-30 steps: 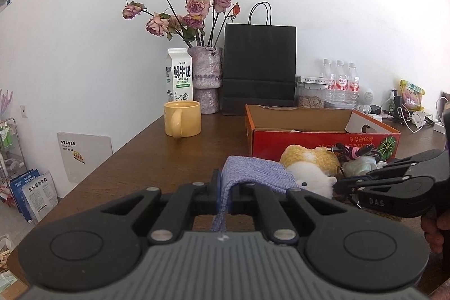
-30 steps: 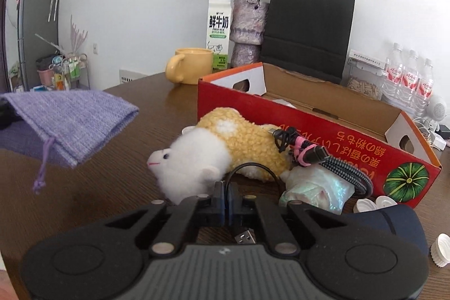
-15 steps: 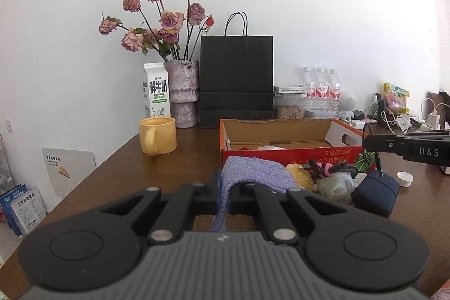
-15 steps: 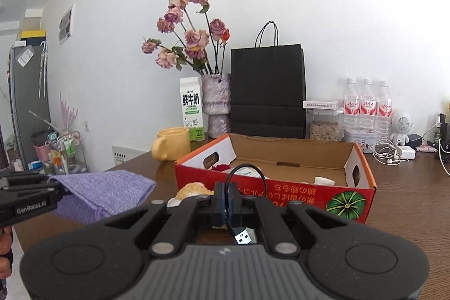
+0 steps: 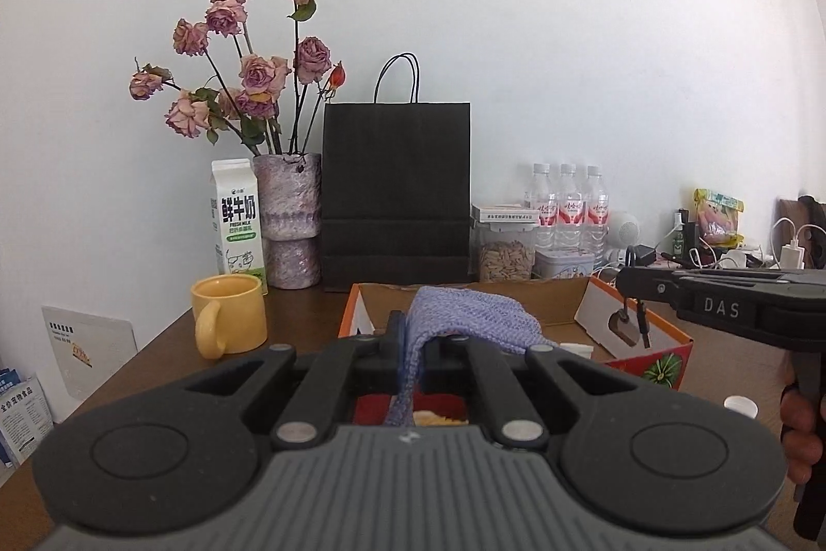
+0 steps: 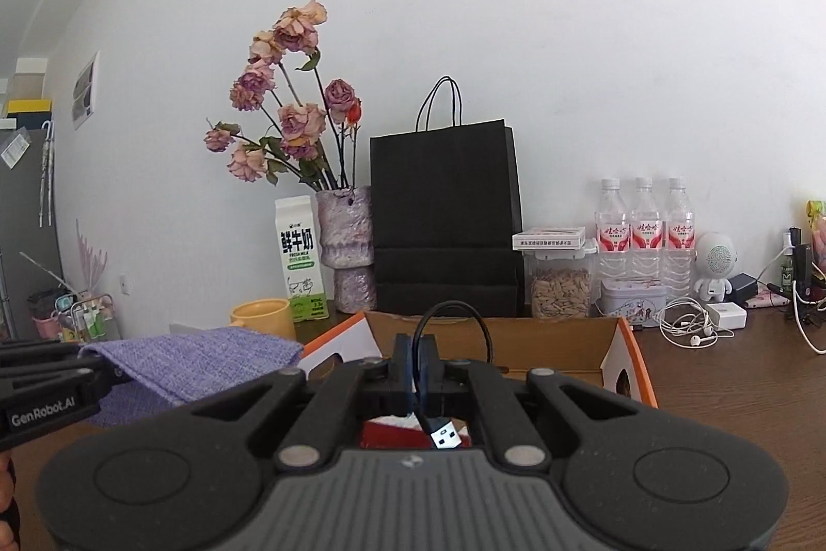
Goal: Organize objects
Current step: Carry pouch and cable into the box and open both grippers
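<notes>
My left gripper (image 5: 410,334) is shut on a purple knit pouch (image 5: 464,313), which drapes forward over the near edge of the open red cardboard box (image 5: 645,334). In the right wrist view the same pouch (image 6: 206,360) hangs from the left gripper (image 6: 103,370) at lower left. My right gripper (image 6: 421,355) is shut on a black USB cable (image 6: 449,308) that loops up above the fingertips, its plug dangling below. It hovers over the box (image 6: 627,355). The right gripper (image 5: 627,285) reaches in from the right in the left wrist view, held by a hand.
A yellow mug (image 5: 229,318), milk carton (image 5: 238,225), vase of dried roses (image 5: 286,215) and black paper bag (image 5: 396,189) stand behind the box. Water bottles (image 5: 568,210), a seed jar (image 5: 503,251), earphones (image 6: 692,329) and chargers crowd the back right. A white cap (image 5: 741,405) lies right of the box.
Both grippers have risen and moved forward over the box, still holding the pouch and cable. The plush toy and the clutter in front of the box have dropped out of view.
</notes>
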Demonstrator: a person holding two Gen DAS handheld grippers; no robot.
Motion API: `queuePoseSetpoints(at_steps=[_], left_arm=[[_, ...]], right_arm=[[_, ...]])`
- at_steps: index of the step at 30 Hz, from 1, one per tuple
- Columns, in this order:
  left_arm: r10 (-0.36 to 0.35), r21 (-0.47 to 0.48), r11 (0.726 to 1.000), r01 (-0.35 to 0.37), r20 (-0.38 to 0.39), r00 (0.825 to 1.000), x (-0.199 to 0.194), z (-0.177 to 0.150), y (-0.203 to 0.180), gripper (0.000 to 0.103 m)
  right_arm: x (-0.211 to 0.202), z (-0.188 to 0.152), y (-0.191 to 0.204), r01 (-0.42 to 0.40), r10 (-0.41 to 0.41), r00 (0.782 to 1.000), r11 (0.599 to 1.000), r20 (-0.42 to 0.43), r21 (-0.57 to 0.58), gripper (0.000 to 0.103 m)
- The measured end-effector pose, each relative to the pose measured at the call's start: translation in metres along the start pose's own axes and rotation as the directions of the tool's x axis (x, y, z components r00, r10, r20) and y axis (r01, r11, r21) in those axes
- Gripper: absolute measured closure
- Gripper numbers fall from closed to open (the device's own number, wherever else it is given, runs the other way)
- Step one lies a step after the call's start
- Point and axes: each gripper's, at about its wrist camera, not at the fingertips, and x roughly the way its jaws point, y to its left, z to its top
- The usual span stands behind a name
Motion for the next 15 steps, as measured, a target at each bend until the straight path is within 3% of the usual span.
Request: queuePoseSetpoints(at_steps=[8,15], left_arm=[[0.018,-0.032,0.999,-0.018,0.001,1.000,0.072,0.021,-0.012,0.098],[0.033,-0.041,0.999,-0.034,-0.033,0.999,0.133,0.021,-0.021,0.098]], right_arm=[[0.063,0.010,-0.022,0.055,-0.055,0.998,0.998,-0.007,0.040,0.101],[0.106,0.003,-0.044,0.096,-0.090,0.994,0.992,-0.067,0.080,0.101]])
